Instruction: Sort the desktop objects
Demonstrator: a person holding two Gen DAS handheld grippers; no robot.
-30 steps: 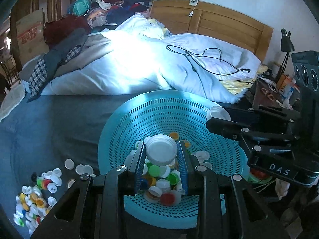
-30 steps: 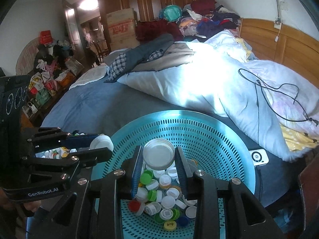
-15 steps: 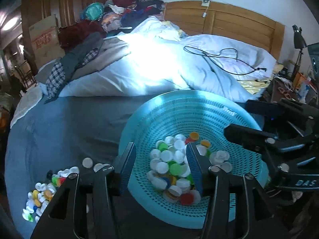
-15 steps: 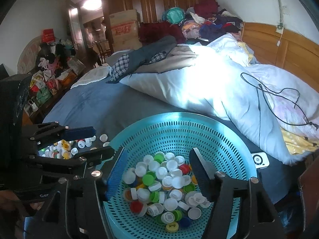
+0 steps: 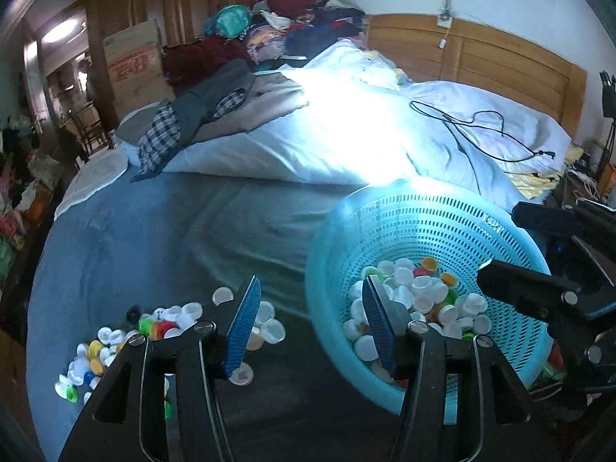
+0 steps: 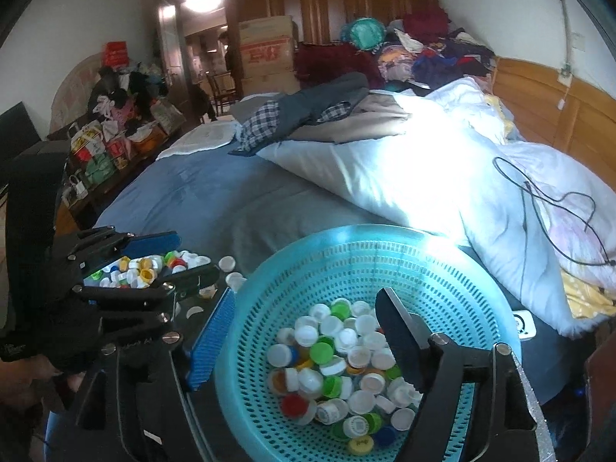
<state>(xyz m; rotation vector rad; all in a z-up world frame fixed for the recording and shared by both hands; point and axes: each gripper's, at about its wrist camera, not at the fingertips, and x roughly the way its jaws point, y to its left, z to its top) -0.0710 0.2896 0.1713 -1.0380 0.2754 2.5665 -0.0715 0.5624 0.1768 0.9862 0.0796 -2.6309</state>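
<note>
A teal perforated basket (image 5: pixel 321 269) (image 6: pixel 346 235) sits on the blue bedsheet and holds several white, green, red and yellow bottle caps (image 5: pixel 415 296) (image 6: pixel 338 354). A loose pile of caps (image 5: pixel 115 346) (image 6: pixel 142 265) lies on the sheet to its left. My left gripper (image 5: pixel 312 331) hovers over the basket's left rim, one pad above the loose caps and one above the basket; its jaws are opening with nothing between them. My right gripper (image 6: pixel 306 340) hangs over the basket, jaws opening wide and empty. Each wrist view shows the other gripper (image 5: pixel 531 296) (image 6: pixel 169 260) at its edge.
A white duvet (image 5: pixel 346 142) with a black cable (image 5: pixel 462 127) fills the bed behind the basket. Piled clothes (image 6: pixel 327 107), cardboard boxes (image 6: pixel 265 50) and a wooden headboard (image 5: pixel 481 57) lie farther back. A small white device (image 6: pixel 523 323) sits by the basket's right side.
Both grippers were shut on large white lids above the basket; both have let go and spread their jaws. The left gripper has swung left toward the loose pile.
</note>
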